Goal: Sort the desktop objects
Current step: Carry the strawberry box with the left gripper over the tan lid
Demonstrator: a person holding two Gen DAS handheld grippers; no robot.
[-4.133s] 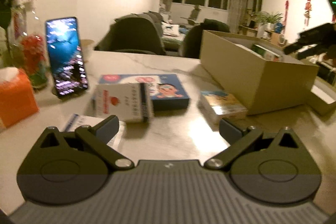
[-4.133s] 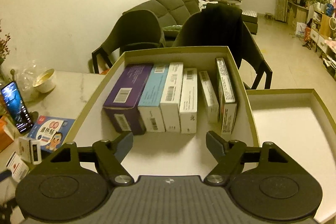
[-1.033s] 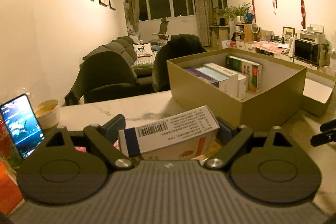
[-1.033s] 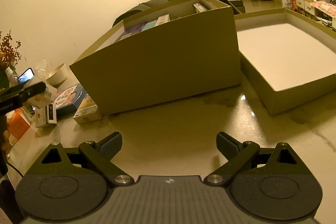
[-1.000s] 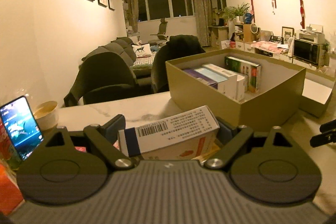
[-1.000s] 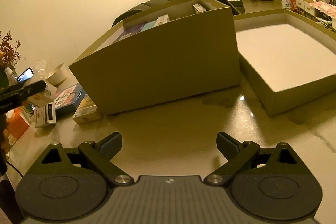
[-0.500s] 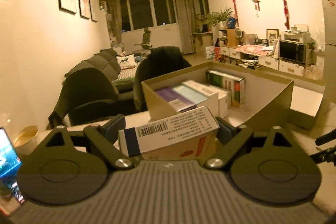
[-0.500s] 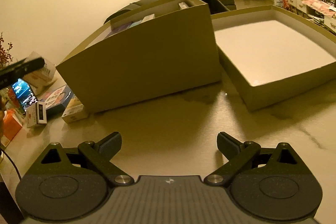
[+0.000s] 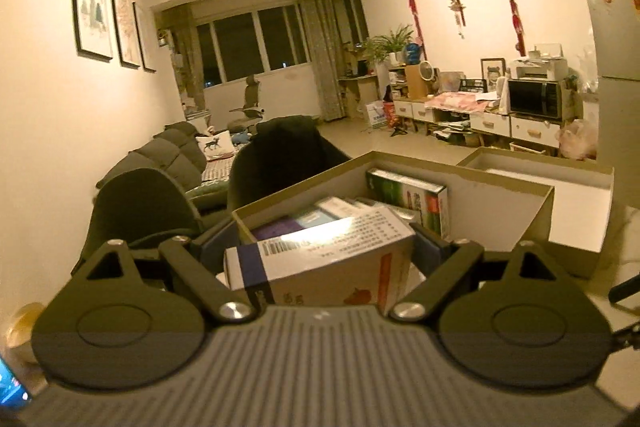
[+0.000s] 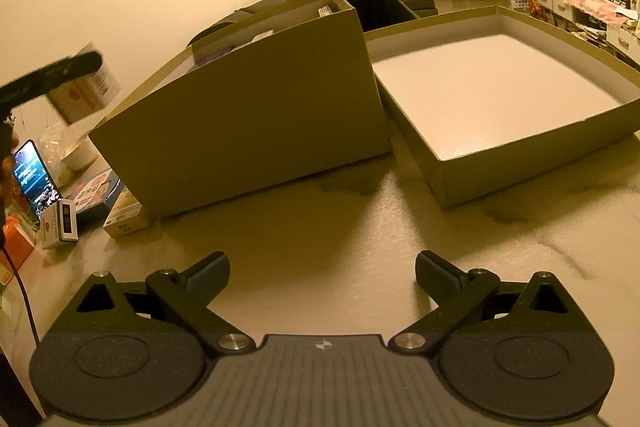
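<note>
My left claw (image 9: 320, 251): clamped on the white medicine carton (image 9: 324, 259), lifted off the table.
Carton: just before the cardboard box (image 9: 516, 219), above its near rim.
Box: packages stand upright inside.
My right claw (image 10: 322, 275): fingers spread wide, empty, low over the tabletop (image 10: 320, 227), near the box's outer wall.

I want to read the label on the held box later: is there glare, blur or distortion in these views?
Left wrist view: a bright glare band washes out the top print of the medicine box in the left hand-held gripper; fisheye bends the walls. Right wrist view: the same box is motion-blurred at the left edge; warm yellow cast, soft shadow beside the storage box.
</note>
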